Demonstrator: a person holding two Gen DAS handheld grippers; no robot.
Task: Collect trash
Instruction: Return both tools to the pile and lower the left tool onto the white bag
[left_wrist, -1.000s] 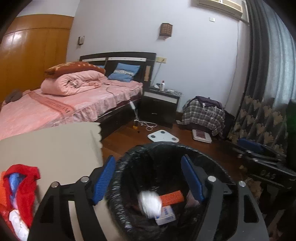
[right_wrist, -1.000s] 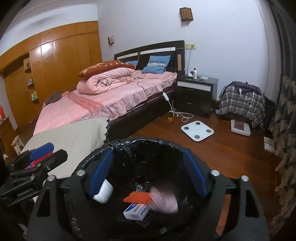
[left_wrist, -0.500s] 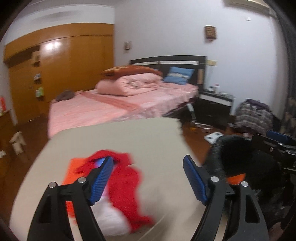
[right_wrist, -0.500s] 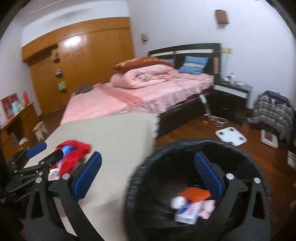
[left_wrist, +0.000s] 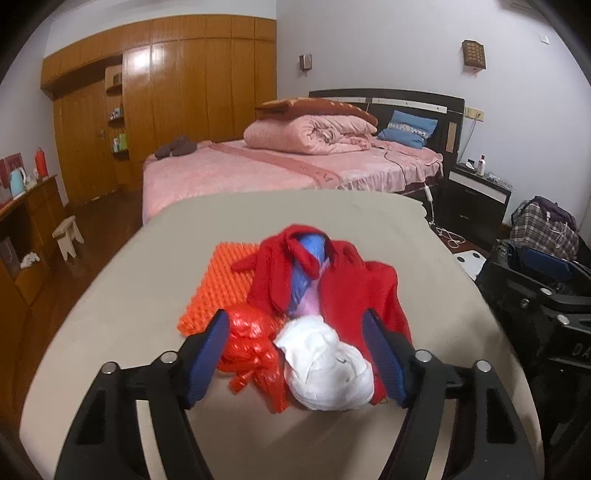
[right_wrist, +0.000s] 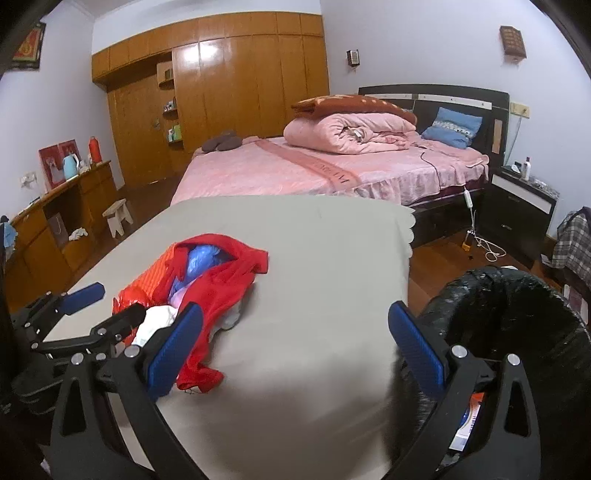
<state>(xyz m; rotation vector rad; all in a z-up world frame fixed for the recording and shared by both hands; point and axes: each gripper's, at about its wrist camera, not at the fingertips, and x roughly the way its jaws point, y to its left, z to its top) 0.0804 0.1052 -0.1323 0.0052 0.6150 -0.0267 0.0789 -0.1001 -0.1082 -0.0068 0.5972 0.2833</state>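
A pile of trash lies on the beige table: a crumpled white wad, a crumpled red plastic bag, a red cloth around a blue bag, and an orange mat. My left gripper is open, its jaws on either side of the white wad and red bag. My right gripper is open and empty above the table, right of the pile. The black-lined bin stands at the right, with a box inside.
A pink bed lies behind the table, with a dark nightstand to its right. A wooden wardrobe fills the back wall. A wooden sideboard and small stool stand at left. A plaid bag sits on the floor.
Both grippers have swung left from over the bin to the table. The left gripper has come down around the white wad and red bag.
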